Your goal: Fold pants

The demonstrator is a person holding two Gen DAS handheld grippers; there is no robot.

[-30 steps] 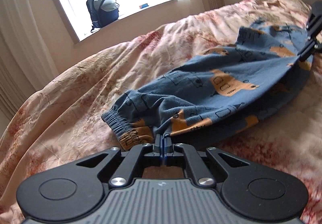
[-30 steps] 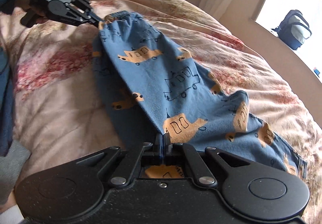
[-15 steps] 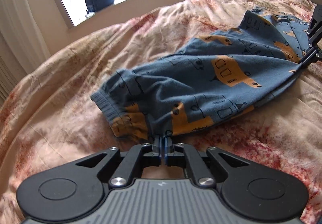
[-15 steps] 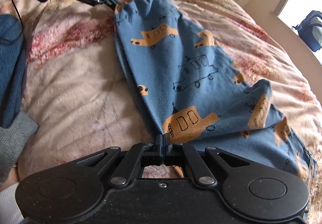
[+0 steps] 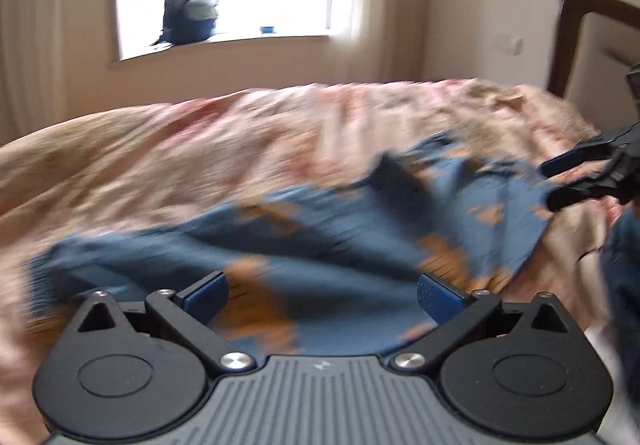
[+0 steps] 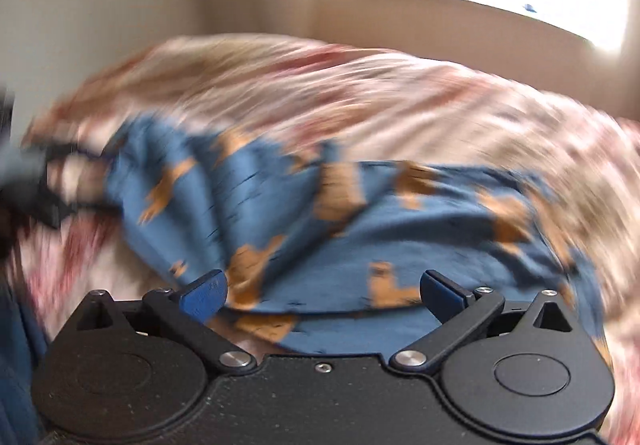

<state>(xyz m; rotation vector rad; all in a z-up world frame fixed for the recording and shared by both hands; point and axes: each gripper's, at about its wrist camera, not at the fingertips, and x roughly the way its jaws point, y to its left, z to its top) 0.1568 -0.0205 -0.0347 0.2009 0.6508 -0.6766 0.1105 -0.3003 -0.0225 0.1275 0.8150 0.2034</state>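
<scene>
The blue pants with orange car prints lie loosely on the flowered bedspread; both views are motion-blurred. My left gripper is open, its blue pads spread wide just above the near edge of the pants. My right gripper is open too, over the other end of the pants. The right gripper also shows at the right edge of the left wrist view, jaws apart. The left gripper is a dark blur at the left edge of the right wrist view.
A backpack stands on the windowsill behind the bed. A dark wooden headboard rises at the far right. My blue sleeve is at the lower left of the right wrist view.
Both grippers have opened and let go of the pants, which now lie slack on the bed. Both cameras have swung upward and blur with motion.
</scene>
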